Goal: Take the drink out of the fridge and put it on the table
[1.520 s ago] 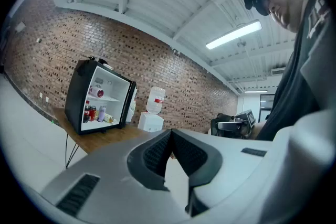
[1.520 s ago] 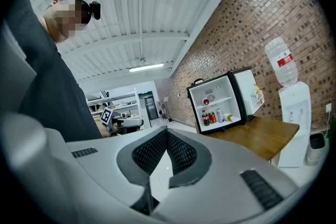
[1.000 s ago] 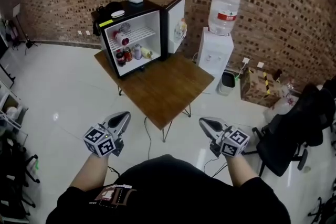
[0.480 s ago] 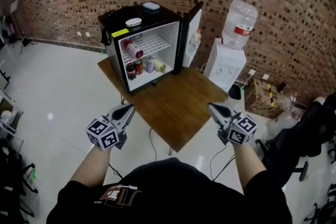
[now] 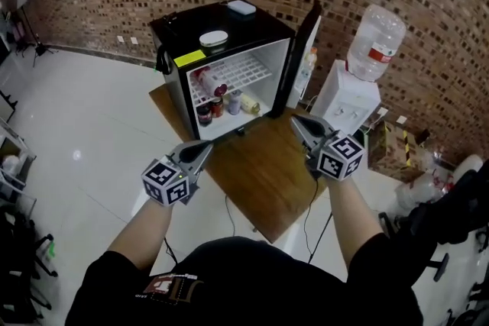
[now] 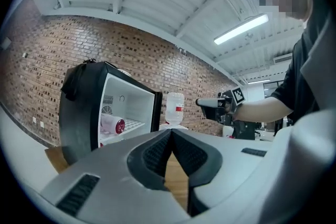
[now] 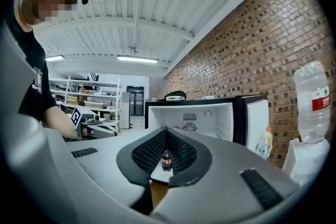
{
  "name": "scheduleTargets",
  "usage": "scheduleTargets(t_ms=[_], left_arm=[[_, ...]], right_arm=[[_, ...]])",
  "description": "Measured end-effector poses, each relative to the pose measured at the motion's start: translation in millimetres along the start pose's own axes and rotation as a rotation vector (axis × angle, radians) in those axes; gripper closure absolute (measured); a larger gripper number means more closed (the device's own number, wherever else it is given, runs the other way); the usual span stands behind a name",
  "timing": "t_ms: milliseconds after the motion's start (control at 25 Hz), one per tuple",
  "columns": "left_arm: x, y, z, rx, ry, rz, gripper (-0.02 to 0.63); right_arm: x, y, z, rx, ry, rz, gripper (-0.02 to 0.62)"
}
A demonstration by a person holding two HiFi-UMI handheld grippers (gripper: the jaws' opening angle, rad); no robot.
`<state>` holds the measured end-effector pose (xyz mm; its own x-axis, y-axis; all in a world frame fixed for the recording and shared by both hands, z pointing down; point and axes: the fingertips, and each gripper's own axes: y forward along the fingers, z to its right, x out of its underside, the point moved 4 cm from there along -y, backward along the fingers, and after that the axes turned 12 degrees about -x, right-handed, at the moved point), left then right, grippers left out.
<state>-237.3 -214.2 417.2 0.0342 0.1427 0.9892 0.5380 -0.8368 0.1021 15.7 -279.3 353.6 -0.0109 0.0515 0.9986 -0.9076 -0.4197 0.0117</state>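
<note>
A black mini fridge stands open on the far end of a wooden table. Inside, a red-ended can lies on the wire shelf and several small bottles and cans stand on the floor. My left gripper is shut and empty, short of the table's left edge. My right gripper is shut and empty over the table, near the fridge door. The left gripper view shows the fridge and the can beyond the shut left gripper. Past the right gripper a dark cola bottle stands in the fridge.
A white water dispenser with a big bottle stands right of the fridge against the brick wall. A bottle sits in the door rack. A small bowl and a box lie on the fridge top. A black chair is at right.
The fridge and table have come closer and larger in the head view. Both grippers have moved forward toward the fridge, the right one up over the table. Both stay shut.
</note>
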Motion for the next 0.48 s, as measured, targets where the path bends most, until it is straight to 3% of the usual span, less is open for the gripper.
scheduleTargets(t_ms=[280, 480], left_arm=[[17.2, 77.6, -2.4, -0.114, 0.0, -0.02, 0.604], [29.4, 90.7, -12.1, -0.1, -0.011, -0.064, 0.604]], right_arm=[[50.9, 68.9, 73.8, -0.075, 0.096, 0.015, 0.586], [60.9, 131.7, 97.7, -0.084, 0.125, 0.041, 0.56]])
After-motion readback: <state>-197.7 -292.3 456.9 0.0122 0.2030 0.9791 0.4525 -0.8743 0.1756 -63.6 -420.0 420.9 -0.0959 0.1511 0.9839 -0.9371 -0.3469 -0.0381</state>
